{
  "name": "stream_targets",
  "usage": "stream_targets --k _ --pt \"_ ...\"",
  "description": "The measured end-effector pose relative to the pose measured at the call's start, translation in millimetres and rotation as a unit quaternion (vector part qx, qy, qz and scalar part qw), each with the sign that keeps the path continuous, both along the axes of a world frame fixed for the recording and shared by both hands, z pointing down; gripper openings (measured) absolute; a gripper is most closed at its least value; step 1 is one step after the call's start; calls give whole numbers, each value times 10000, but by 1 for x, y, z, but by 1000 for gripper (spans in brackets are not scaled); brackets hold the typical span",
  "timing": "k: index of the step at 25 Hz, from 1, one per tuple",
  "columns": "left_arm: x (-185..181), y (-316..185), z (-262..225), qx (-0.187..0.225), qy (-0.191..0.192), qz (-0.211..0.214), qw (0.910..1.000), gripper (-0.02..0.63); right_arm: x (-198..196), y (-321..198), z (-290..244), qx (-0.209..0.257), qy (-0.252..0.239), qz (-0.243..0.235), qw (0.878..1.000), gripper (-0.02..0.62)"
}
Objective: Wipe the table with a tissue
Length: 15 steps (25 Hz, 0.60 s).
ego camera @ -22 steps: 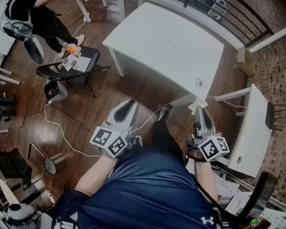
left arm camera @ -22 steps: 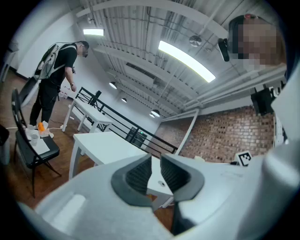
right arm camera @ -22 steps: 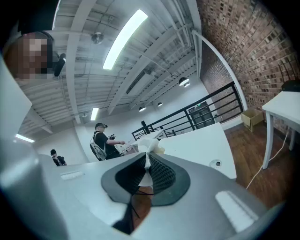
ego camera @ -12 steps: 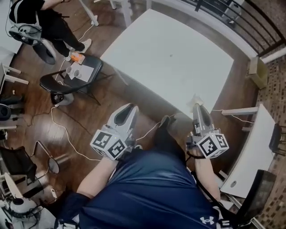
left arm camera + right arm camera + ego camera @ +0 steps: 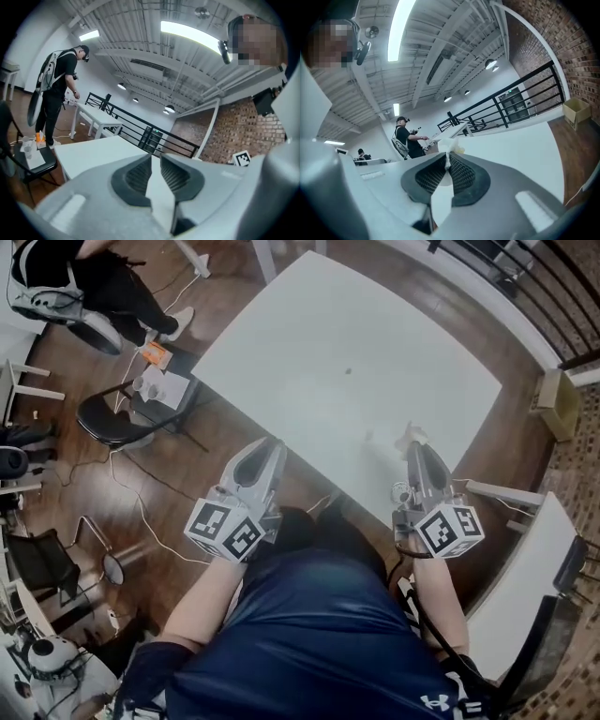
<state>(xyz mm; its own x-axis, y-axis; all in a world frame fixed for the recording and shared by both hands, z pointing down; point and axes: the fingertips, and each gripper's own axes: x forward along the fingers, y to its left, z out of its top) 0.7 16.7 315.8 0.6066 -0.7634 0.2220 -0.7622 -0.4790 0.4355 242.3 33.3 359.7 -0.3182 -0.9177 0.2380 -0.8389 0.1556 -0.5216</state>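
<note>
The white table [image 5: 356,352] fills the upper middle of the head view, with a small dark speck [image 5: 348,371] on its top. My right gripper [image 5: 413,446] reaches over the table's near edge, shut on a crumpled white tissue [image 5: 410,434]. In the right gripper view the tissue [image 5: 449,144] sticks up from the pinched jaws of the right gripper [image 5: 447,161]. My left gripper [image 5: 270,444] hovers at the near edge further left. In its own view the left gripper [image 5: 155,159] has its jaws almost together with nothing between them, and the table [image 5: 93,154] lies beyond.
A black chair [image 5: 141,399] with cups and paper stands left of the table, beside a person [image 5: 84,277]. Cables [image 5: 141,512] trail over the wooden floor. Another white table [image 5: 525,577] is at the right. A cardboard box [image 5: 555,404] and a railing [image 5: 525,277] lie beyond.
The table has come closer and more central in the head view. Both grippers have moved forward to its near edge, and the right one now holds the tissue over the tabletop.
</note>
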Motion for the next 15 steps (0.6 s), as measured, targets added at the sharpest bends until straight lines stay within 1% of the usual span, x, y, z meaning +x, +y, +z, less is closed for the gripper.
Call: stream_targets --k 4,7,11,15 --pt "2 -27 14 24 -204 32 9998 63 -1 -29 22 -130 46 -57 9999 28" --pt "3 -41 28 84 -238 152 9996 66 -6 -44 32 -257 110 -67 9996 28" --pt "4 -69 52 -179 -203 395 9989 67 -20 -71 44 -448 289 -74 9985 28" --pt "6 -102 76 -266 -352 606 9972 69 -27 -102 64 -685 648 -128 9955 28"
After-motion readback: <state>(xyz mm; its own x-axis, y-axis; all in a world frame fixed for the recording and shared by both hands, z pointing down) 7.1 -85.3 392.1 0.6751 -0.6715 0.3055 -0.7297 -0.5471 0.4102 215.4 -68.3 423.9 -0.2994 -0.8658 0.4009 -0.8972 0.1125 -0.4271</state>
